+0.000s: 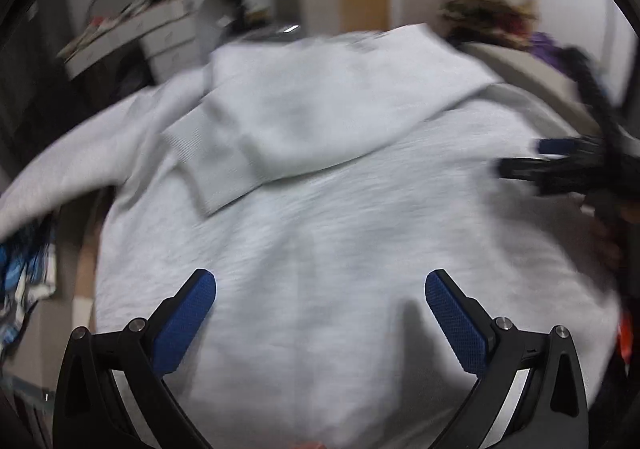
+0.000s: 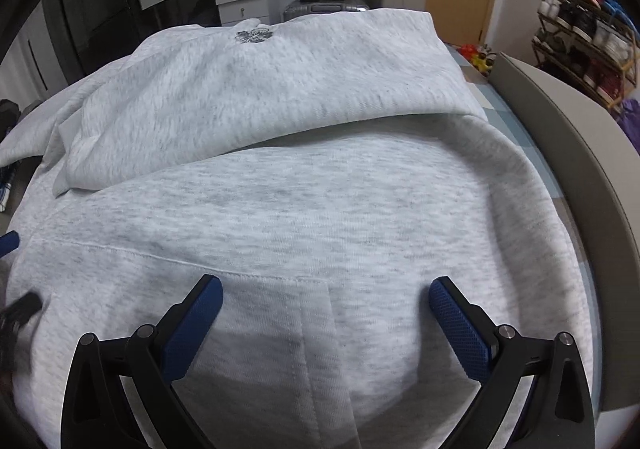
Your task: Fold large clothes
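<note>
Sweatshirt [image 2: 280, 189] — pale grey, one sleeve [image 1: 280, 121] folded across its body — lies spread flat; left gripper [image 1: 320, 289] and right gripper [image 2: 326, 293] hover over it, jaws wide, empty.

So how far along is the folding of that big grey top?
Partly done: a sleeve is already folded across the grey sweatshirt, which lies spread flat. In hand: nothing, as the left gripper and right gripper hover open above it. Left: the body remains unfolded and full-size.
</note>
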Demonstrator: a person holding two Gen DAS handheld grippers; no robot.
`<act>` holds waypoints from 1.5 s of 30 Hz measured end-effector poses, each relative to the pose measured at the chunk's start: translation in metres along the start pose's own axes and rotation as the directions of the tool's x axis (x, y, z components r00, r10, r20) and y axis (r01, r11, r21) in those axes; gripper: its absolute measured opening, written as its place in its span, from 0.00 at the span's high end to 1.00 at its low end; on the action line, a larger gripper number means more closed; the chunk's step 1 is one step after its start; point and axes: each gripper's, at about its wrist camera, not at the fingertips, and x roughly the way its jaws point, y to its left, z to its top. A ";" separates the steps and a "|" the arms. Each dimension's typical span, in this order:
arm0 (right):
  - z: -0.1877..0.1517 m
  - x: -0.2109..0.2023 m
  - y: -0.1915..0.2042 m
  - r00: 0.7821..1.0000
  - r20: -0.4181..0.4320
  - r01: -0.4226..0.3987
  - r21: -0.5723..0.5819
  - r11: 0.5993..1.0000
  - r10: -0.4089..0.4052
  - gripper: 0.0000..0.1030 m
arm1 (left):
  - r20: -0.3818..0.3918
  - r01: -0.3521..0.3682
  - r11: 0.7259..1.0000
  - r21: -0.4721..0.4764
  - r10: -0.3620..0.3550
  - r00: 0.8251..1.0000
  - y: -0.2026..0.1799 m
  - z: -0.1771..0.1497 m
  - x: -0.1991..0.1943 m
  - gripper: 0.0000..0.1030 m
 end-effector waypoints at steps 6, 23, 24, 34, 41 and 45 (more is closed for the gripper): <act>0.000 0.001 -0.002 1.000 0.000 -0.003 0.000 1.000 0.003 0.00 | -0.091 -0.001 0.985 0.170 0.017 0.996 -0.045 -0.007 0.023 0.00; -0.051 -0.061 -0.042 0.993 -0.042 0.111 0.042 0.993 -0.109 0.01 | -0.130 0.085 0.996 0.030 -0.081 0.988 -0.022 -0.003 0.032 0.01; -0.059 -0.073 -0.048 0.993 -0.015 0.117 0.065 0.991 -0.117 0.01 | -0.130 0.086 0.996 0.030 -0.082 0.988 -0.020 -0.003 0.031 0.01; -0.082 -0.083 -0.076 0.987 -0.030 0.159 0.229 0.960 -0.156 0.22 | -0.129 0.094 0.995 0.030 -0.089 0.988 -0.020 -0.002 0.030 0.01; -0.080 -0.087 -0.080 0.981 0.043 0.175 0.232 0.957 -0.189 0.88 | -0.069 -0.007 0.999 -0.037 0.004 0.998 -0.005 0.002 0.012 0.01; -0.082 -0.090 -0.083 0.983 0.048 0.161 0.242 0.957 -0.177 0.89 | -0.026 -0.011 0.984 -0.180 0.007 1.000 0.032 0.003 -0.010 0.01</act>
